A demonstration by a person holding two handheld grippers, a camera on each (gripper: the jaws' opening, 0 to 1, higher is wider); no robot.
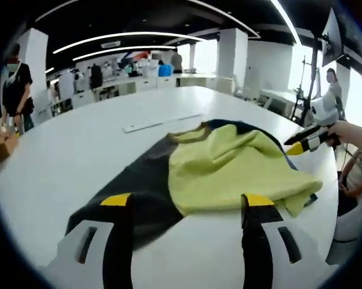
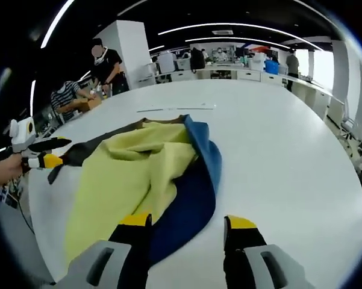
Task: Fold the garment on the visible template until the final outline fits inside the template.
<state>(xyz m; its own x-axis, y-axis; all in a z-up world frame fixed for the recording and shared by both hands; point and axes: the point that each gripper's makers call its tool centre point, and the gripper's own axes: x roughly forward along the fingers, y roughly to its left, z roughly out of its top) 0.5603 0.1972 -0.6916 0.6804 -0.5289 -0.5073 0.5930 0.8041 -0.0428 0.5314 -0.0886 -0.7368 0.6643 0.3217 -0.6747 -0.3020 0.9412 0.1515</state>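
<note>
Garment (image 1: 229,171) lies crumpled on the dark template (image 1: 138,186), yellow side up, blue side (image 2: 193,198) spilling off the template's edge onto the white table (image 2: 277,150). Left gripper (image 1: 187,205) jaws apart, empty, near the garment's hem. Right gripper (image 2: 187,226) jaws apart, empty, over the blue edge.

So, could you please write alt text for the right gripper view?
A yellow garment lies crumpled on a white table, partly over a blue layer. The right gripper is open just short of its near edge, and the left gripper shows at the left.
</note>
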